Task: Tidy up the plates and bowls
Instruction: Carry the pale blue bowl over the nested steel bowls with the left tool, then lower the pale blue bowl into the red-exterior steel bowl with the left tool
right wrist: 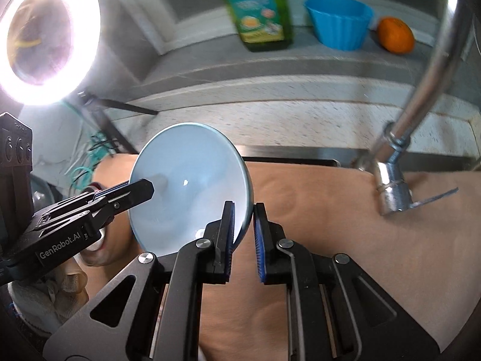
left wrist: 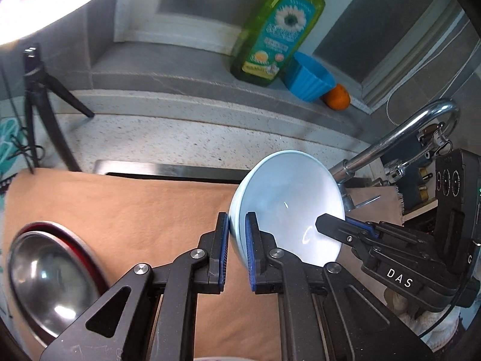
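Observation:
A pale blue bowl (left wrist: pixel 288 198) hangs tilted above the beige cloth (left wrist: pixel 135 210), held by its rim from two opposite sides. My left gripper (left wrist: pixel 237 228) is shut on the bowl's left rim, which sits between its blue pads. In the right wrist view the same bowl (right wrist: pixel 186 180) shows its hollow, and my right gripper (right wrist: pixel 244 219) is shut on its right rim. Each gripper shows in the other's view: the right gripper (left wrist: pixel 324 224) reaches over the far rim, and the left gripper (right wrist: pixel 144 188) does likewise. A steel bowl (left wrist: pixel 48 276) lies inside a red-rimmed dish at the lower left.
A chrome faucet (right wrist: pixel 421 90) rises at the right, close to the bowl. On the ledge behind stand a green soap bottle (left wrist: pixel 276 30), a blue ribbed cup (left wrist: pixel 309 75) and an orange (left wrist: pixel 338 97). A ring light (right wrist: pixel 45 36) and a black tripod (left wrist: pixel 39 99) stand at the left.

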